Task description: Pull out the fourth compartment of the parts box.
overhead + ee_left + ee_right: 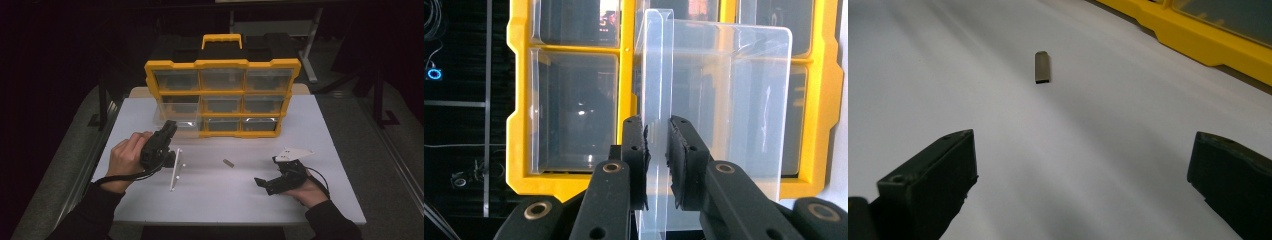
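Nearest us, R gripper rests on the worktop, jaws wide & empty, aimed at the small metal piece. L gripper clamps the clear drawer by its wall, prob. to slide it into the yellow organizer beyond.

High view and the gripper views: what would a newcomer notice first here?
First, the yellow organizer with clear drawers, upright at the table's far side. Then the left gripper, shut on a clear drawer pulled from it. A small grey piece lies ahead of the open right gripper.
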